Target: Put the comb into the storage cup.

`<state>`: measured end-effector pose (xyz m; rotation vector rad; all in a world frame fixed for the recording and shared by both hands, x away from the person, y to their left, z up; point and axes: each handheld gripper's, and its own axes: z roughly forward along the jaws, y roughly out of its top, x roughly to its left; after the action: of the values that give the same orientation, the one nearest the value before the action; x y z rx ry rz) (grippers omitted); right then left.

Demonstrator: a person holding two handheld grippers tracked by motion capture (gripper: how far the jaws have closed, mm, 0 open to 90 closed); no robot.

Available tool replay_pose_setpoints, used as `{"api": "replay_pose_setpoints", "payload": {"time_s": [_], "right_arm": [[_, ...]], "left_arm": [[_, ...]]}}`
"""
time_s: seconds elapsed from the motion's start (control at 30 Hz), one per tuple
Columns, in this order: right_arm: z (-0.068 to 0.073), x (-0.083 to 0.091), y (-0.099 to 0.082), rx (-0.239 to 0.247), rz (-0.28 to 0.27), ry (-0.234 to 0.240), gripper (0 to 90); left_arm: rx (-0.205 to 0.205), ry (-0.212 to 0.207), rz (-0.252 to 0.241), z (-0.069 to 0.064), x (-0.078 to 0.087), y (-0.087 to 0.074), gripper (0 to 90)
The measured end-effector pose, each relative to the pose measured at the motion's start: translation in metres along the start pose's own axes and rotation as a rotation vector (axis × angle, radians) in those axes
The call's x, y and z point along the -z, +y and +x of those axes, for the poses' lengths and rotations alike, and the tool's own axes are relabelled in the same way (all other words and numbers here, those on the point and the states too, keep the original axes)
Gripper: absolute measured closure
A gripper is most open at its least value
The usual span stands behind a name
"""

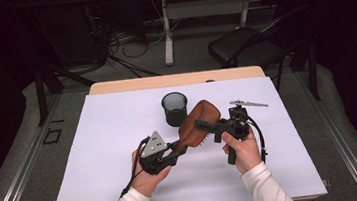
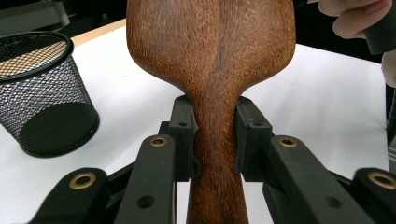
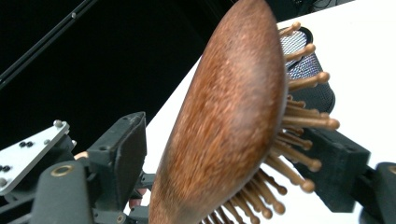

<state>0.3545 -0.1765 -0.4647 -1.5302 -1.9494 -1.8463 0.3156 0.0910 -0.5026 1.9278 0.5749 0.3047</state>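
Note:
A brown wooden hairbrush (image 1: 196, 121) hangs tilted above the white table cover (image 1: 106, 153). My left gripper (image 1: 181, 148) is shut on its narrow handle (image 2: 215, 154), with a pad pressing each side (image 2: 215, 126). My right gripper (image 1: 200, 125) reaches in from the right and straddles the brush head. In the right gripper view the smooth wooden back (image 3: 224, 116) faces the left jaw with a gap of table showing between them. The wooden bristles (image 3: 299, 154) point at the right jaw and nearly reach it (image 3: 226, 140).
A black mesh cup (image 1: 175, 108) stands upright just behind the brush, seen near the left jaw (image 2: 42, 93). A slim metal hair clip (image 1: 249, 104) lies at the right rear of the cover. Beyond the table stand a dark chair (image 1: 246, 45) and a desk frame.

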Motion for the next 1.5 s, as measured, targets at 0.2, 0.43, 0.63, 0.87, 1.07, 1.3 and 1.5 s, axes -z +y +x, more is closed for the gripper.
{"api": "replay_pose_setpoints", "payload": {"time_s": [0.2, 0.43, 0.63, 0.87, 1.07, 1.3, 1.5], "right_arm": [[-0.003, -0.006, 0.003, -0.036, 0.020, 0.004, 26.0], [-0.005, -0.010, 0.008, -0.076, 0.026, 0.019, 32.0], [-0.004, -0.015, 0.010, -0.078, 0.047, 0.017, 34.4], [-0.003, -0.019, 0.014, -0.082, 0.064, 0.011, 37.0], [-0.003, -0.021, 0.016, -0.096, 0.081, 0.013, 38.4], [0.000, -0.024, 0.020, -0.095, 0.096, 0.002, 38.7], [0.002, -0.026, 0.022, -0.105, 0.111, -0.003, 39.2]], "left_arm": [[-0.005, 0.002, 0.004, 0.001, 0.000, 0.000, 72.3], [-0.007, 0.006, 0.003, 0.002, 0.000, -0.001, 72.3], [0.006, 0.008, -0.004, 0.003, 0.001, -0.001, 72.3], [0.009, 0.012, -0.006, 0.007, 0.002, -0.001, 72.2], [0.015, 0.016, -0.010, 0.007, 0.003, -0.001, 72.2], [0.019, 0.018, -0.016, 0.009, 0.004, -0.001, 72.3], [0.022, 0.023, -0.016, 0.010, 0.005, -0.002, 72.2]]}}
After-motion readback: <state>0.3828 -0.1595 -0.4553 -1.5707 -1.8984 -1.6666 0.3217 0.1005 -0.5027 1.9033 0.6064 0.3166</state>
